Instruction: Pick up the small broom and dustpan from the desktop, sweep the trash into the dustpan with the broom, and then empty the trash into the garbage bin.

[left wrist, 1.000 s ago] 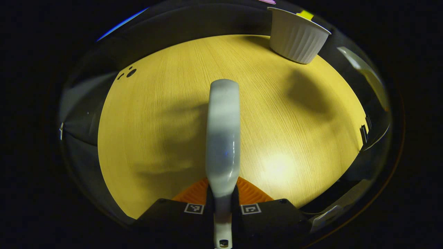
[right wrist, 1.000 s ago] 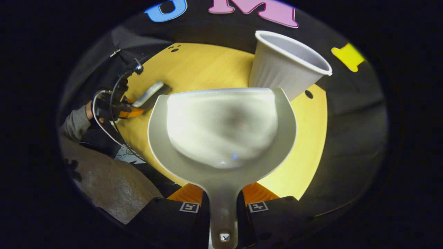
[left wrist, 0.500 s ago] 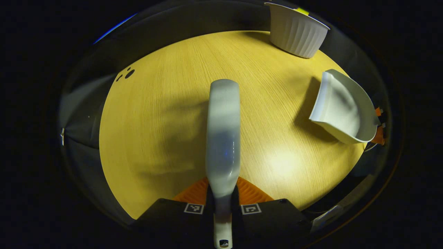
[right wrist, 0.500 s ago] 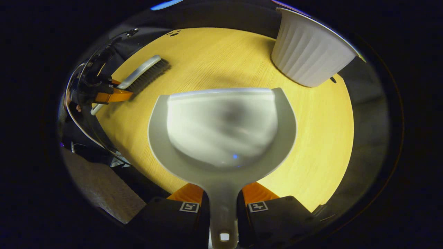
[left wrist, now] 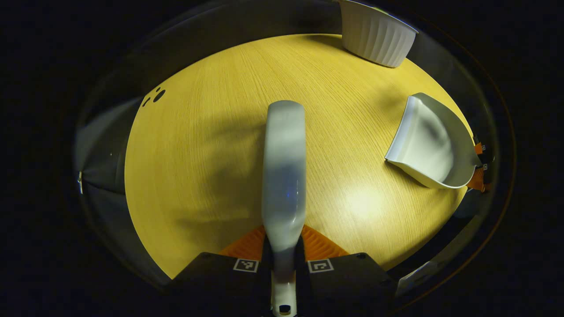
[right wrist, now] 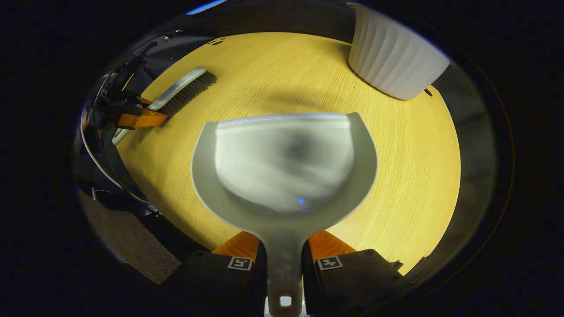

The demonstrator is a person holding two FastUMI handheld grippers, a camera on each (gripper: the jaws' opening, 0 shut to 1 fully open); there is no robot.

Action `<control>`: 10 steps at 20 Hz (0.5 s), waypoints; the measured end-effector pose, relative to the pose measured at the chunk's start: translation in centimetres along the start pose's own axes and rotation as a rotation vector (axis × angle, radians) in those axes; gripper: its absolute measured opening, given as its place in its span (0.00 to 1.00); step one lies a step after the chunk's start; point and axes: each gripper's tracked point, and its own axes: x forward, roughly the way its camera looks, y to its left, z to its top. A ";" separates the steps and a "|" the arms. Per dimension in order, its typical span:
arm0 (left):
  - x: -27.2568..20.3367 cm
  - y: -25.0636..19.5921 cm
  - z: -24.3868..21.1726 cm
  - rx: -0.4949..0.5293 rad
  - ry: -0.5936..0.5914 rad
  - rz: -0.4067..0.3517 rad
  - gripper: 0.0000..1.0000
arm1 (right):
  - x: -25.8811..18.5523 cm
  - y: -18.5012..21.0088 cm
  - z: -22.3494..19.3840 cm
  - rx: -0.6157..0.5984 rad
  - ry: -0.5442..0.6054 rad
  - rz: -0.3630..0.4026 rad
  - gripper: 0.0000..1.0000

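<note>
In the left gripper view my left gripper [left wrist: 284, 248] is shut on the pale handle of the small broom [left wrist: 284, 171], which points forward over the yellow wooden desktop [left wrist: 211, 145]. The grey dustpan [left wrist: 429, 147] lies low at the right, by the desk's edge. In the right gripper view my right gripper [right wrist: 284, 251] is shut on the dustpan's handle, and the empty dustpan [right wrist: 284, 163] spreads out ahead over the desktop [right wrist: 414, 167]. The broom [right wrist: 183, 90] with dark bristles rests at the far left, held by the left gripper [right wrist: 141, 119]. The white ribbed garbage bin [right wrist: 394, 59] stands at the back right.
The white bin [left wrist: 374, 37] sits at the desk's far right corner in the left gripper view. Small dark holes [left wrist: 156, 94] mark the desktop's far left. A person's sleeve and cables [right wrist: 105, 132] hang beyond the left desk edge, above a grey floor [right wrist: 136, 246].
The dustpan has swung away from the bin and come down low over the desk, entering the left gripper view at the right. The broom has stayed put.
</note>
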 end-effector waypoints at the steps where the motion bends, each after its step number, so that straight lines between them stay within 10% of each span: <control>1: 0.0 -0.1 0.1 0.008 0.001 0.003 0.27 | -0.1 0.1 -0.3 0.005 -0.001 0.003 0.38; 10: -1.6 0.3 -0.4 0.068 -0.015 0.045 0.32 | -3.4 0.3 0.1 0.021 -0.052 0.021 0.41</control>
